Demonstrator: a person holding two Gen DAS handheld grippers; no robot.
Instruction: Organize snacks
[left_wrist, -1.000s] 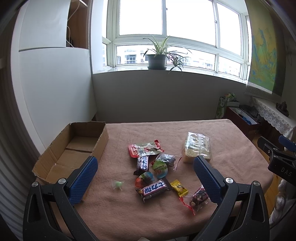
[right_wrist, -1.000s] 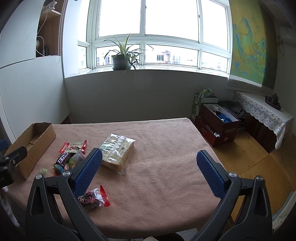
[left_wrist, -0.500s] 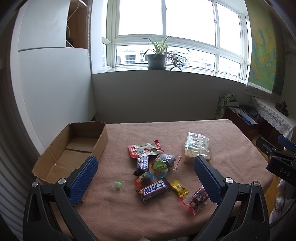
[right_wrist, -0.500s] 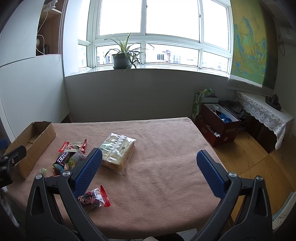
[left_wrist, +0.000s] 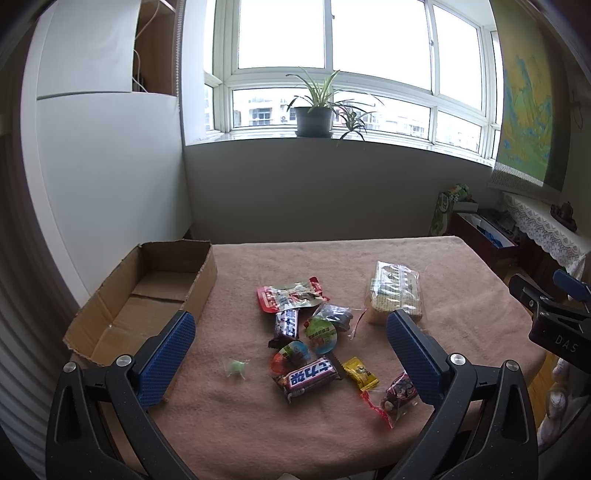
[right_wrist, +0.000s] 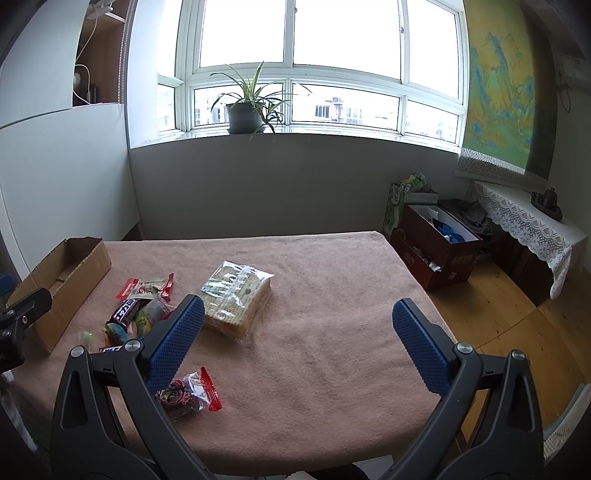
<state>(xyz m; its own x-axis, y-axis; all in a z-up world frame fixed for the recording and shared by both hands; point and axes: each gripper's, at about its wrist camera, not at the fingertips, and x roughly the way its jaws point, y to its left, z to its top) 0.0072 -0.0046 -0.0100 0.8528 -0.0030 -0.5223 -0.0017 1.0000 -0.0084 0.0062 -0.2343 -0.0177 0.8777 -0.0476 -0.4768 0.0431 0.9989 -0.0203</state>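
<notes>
Several wrapped snacks lie in a loose pile (left_wrist: 306, 332) on the pink cloth-covered table (left_wrist: 332, 266). A clear pack of crackers (left_wrist: 395, 295) lies to their right and also shows in the right wrist view (right_wrist: 236, 295). A brown chocolate bar (left_wrist: 308, 378), a yellow candy (left_wrist: 360, 373) and a red-edged clear packet (left_wrist: 399, 395) lie nearest. An empty cardboard box (left_wrist: 147, 295) stands at the left. My left gripper (left_wrist: 290, 354) is open above the near snacks. My right gripper (right_wrist: 297, 343) is open over bare cloth, right of the crackers.
The table's right edge drops to a wooden floor (right_wrist: 498, 314) with red boxes (right_wrist: 436, 251). A white cabinet wall (left_wrist: 103, 184) stands left of the cardboard box. A potted plant (left_wrist: 314, 114) sits on the windowsill behind.
Almost nothing has moved. Both grippers stay open and hover nearly still; the views shift only slightly.
</notes>
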